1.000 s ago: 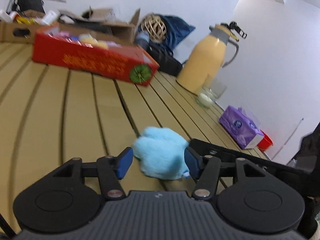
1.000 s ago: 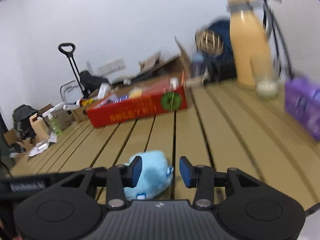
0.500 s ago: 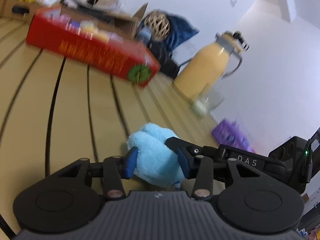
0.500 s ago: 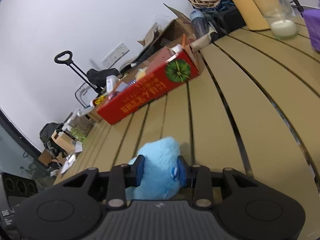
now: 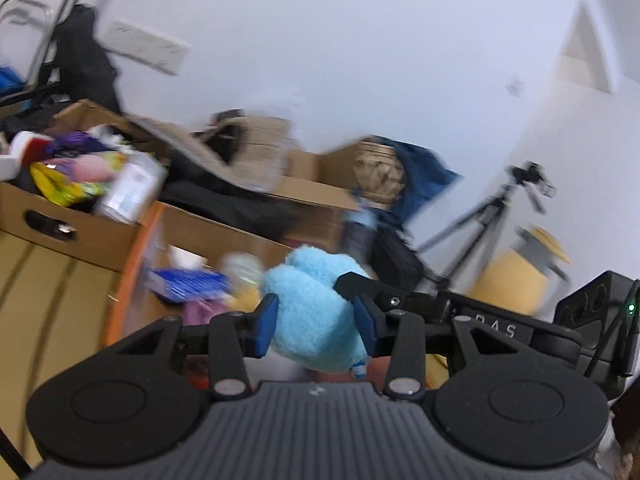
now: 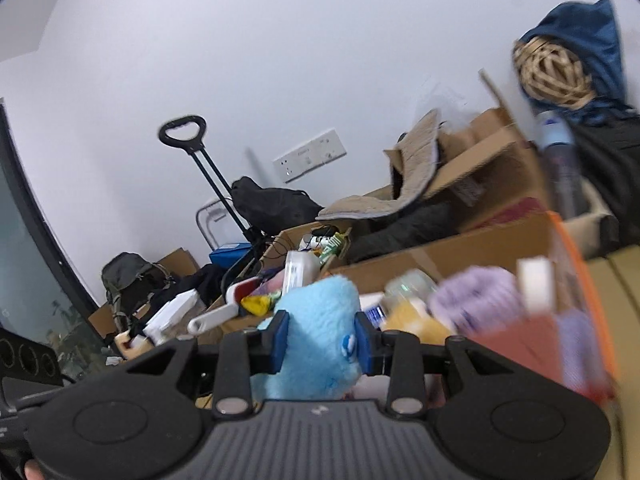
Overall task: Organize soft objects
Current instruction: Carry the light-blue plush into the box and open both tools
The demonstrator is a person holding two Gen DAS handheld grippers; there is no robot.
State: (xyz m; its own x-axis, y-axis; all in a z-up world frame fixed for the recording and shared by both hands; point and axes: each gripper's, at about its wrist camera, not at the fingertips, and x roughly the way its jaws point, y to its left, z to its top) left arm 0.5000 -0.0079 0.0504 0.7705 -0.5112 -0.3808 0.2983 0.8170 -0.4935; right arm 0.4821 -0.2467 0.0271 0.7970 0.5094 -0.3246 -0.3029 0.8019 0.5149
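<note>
Left tool (image 5: 315,323) and right tool (image 6: 321,342) both clenched on the blue plush toy (image 5: 311,312) — squeezed between blue pads (image 6: 279,342), held up off the desk (image 5: 48,288). Beneath and ahead: orange-rimmed box (image 6: 576,320) holding a purple soft item (image 6: 476,296), a yellow one, blurred packets. Behind it, cardboard box (image 5: 80,232) crammed with clutter — wall close beyond. Right tool's body crosses from the right in the left view.

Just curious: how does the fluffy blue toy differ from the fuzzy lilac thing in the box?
The fluffy sky-blue plush toy is clamped between gripper pads; the fuzzy lilac plush lies loose in the orange-edged cardboard box. Blue toy shows sharp, lilac one blurred. Both look soft.
</note>
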